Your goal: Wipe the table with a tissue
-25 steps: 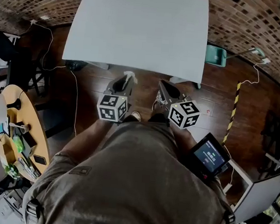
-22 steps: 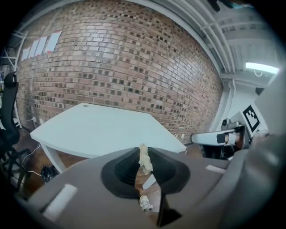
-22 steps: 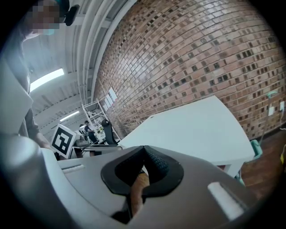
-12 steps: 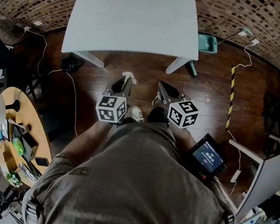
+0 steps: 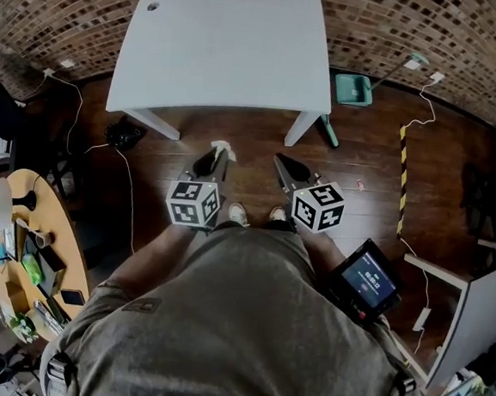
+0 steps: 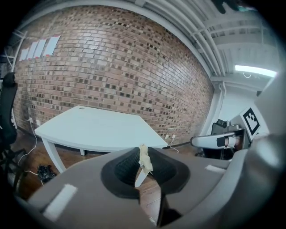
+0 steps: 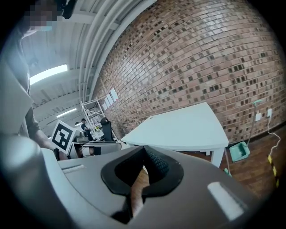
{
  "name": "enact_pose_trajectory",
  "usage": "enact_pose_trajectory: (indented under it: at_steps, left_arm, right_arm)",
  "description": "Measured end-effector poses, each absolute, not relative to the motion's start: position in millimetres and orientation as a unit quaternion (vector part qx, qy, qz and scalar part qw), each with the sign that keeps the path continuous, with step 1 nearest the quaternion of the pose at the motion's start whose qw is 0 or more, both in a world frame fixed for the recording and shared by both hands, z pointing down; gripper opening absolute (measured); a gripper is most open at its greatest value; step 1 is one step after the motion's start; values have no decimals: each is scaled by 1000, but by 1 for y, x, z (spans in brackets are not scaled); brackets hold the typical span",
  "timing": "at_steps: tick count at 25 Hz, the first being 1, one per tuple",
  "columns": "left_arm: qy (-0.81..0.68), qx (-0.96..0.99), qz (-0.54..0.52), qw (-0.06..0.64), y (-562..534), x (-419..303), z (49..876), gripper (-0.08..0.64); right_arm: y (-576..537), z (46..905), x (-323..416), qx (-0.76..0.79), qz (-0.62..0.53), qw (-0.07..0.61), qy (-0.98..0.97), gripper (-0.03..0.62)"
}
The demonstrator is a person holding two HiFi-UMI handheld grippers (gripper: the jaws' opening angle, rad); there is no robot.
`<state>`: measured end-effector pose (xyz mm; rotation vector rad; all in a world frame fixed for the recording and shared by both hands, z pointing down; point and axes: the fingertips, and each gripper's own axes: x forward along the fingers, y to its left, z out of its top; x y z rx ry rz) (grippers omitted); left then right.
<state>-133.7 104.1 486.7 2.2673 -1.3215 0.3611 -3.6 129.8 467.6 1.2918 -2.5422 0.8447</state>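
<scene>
Left gripper [image 5: 214, 156] clamps tissue [image 6: 144, 157]; right gripper [image 5: 282, 162] closed, empty; table [image 5: 218, 52] apart.

You've got dark wooden floor [image 5: 361, 185] underfoot and a brick wall [image 5: 435, 28] curving across the top. A teal dustpan [image 5: 353, 88] lies near the wall, handle slanting up to the right, with a white cable [image 5: 434, 77] trailing beside it. Yellow-and-black striped tape [image 5: 401, 176] runs down the boards on your right. A black device [image 5: 366, 281] glows at your right hip, and a cluttered round wooden side table [image 5: 55, 236] sits to your left.
</scene>
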Motion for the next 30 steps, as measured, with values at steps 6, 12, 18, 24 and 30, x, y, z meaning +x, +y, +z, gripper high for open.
enact_pose_trajectory:
  at_steps: [6,12,18,24,30]
  left_arm:
    - [-481,834,133,238,109,-118,481,57]
    - [-482,831,135,242,115,-111,485,57]
    - [-484,830,133,243,117,-110,485,57]
    - [-485,830,131,242,119,-114,484,57]
    - [-485,831,130,240,120,-112,483,57]
  right_arm:
    - [133,468,18,442,287,82,-846,11]
    - [137,471,22,440,288,85,-846,11]
    - [141,473,22,438,290,88,-846,11]
    - [142,471,17,435,289,89,-848,11]
    - [142,469,17,432,286,89,-851,11]
